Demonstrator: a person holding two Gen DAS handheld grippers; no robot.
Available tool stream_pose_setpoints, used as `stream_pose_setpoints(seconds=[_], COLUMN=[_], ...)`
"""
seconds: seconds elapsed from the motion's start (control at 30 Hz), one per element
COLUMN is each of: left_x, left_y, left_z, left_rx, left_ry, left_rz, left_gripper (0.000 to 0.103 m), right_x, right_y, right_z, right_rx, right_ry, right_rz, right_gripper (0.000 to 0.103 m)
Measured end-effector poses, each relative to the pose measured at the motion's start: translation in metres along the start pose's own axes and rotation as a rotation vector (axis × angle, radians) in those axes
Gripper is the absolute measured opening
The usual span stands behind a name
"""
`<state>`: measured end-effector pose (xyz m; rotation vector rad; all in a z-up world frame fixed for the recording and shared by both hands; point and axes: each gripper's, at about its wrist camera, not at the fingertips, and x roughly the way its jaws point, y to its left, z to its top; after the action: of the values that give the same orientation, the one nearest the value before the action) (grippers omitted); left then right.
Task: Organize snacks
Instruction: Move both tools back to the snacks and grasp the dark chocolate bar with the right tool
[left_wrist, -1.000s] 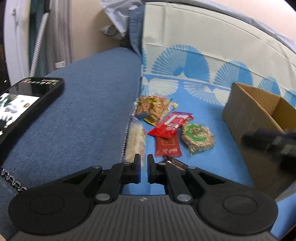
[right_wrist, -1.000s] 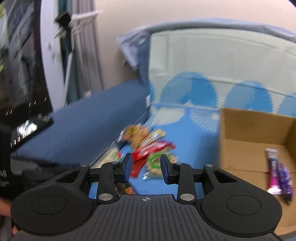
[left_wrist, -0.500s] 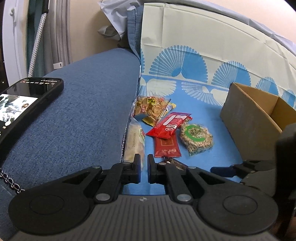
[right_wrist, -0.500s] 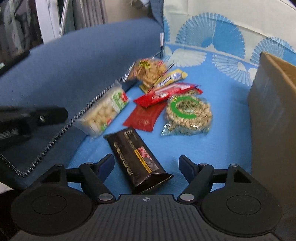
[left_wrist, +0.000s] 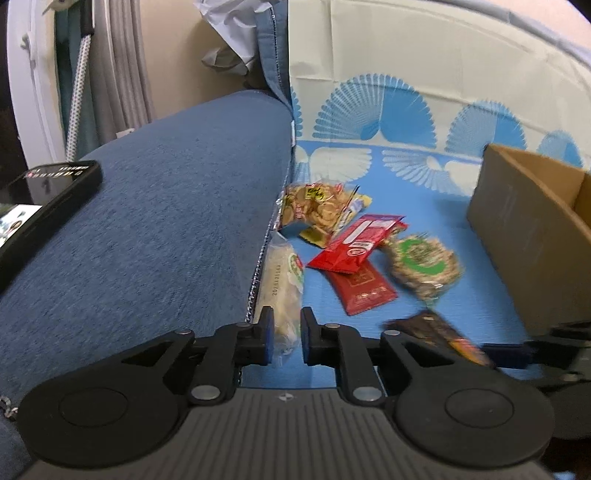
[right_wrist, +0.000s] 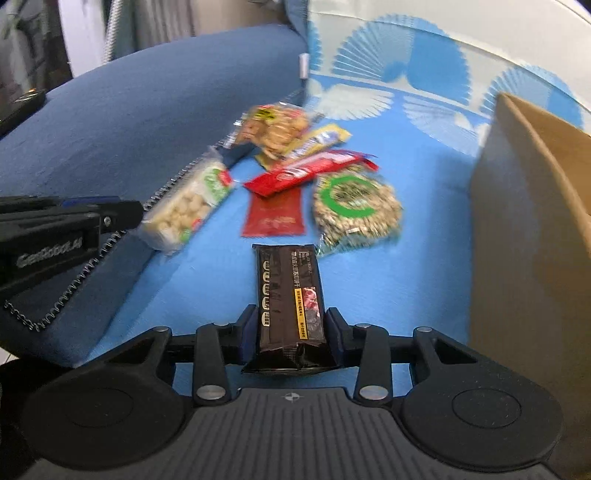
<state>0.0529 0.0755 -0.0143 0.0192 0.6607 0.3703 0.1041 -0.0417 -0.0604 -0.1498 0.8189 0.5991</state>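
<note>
Now the right gripper (right_wrist: 291, 334) jaws, wide half a second ago, are clamping the dark chocolate bar (right_wrist: 288, 295) beside the cardboard box (right_wrist: 532, 240); left gripper (left_wrist: 283, 334) jaws, previously clenched, are parting slightly, empty.

Bare blue cloth (right_wrist: 424, 273) lies open between the snack pile (right_wrist: 306, 173) and the cardboard box (right_wrist: 532, 236), whose near wall blocks the right side. On the left, the raised blue cushion (left_wrist: 155, 229) hems the pile in; the pale peanut packet (left_wrist: 282, 284) lies against its edge.
</note>
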Motion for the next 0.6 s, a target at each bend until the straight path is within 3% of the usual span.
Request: stream_pose_setpoints(seconds=[0.13,0.27,0.33,0.4,0.5,0.57,0.6], left_x=[0.018,0.046,0.061,0.073,0.078,0.08,0.082], left_y=[-0.021,-0.045,-0.059,-0.069,-0.069,-0.067,-0.064], left_z=[0.002,0.001,-0.002,-0.006,-0.007,-0.007,-0.006], left_rx=[0.075,0.17,0.235,0.277,0.272,0.267,0.252], left_ry=[0.025,0.076,0.106,0.119,0.103,0.106,0.12], left_rz=[0.059,0.17,0.235,0.289,0.324,0.322,0.327], left_gripper=[0.049,0.064,0.078,0.083,0.083,0.066,0.045], right_x=[-0.008,-0.015,-0.017,-0.019,-0.02,-0.02,-0.02], right_y=[-0.01,-0.017,-0.017,-0.016,-0.017,-0.017,-0.016], right_z=[-0.005,-0.011,-0.013,-0.015,-0.015,-0.016,-0.016], right_rx=[0.011,0.016,0.011,0.009,0.008,0.004,0.002], right_ry=[0.022,0.036,0.036,0.03,0.029,0.027,0.028], right_rz=[-0.022,-0.018,-0.011,-0.006,-0.004,-0.003,-0.002], right_gripper=[0.041,0.041,0.041,0.041,0.041,0.041,0.041])
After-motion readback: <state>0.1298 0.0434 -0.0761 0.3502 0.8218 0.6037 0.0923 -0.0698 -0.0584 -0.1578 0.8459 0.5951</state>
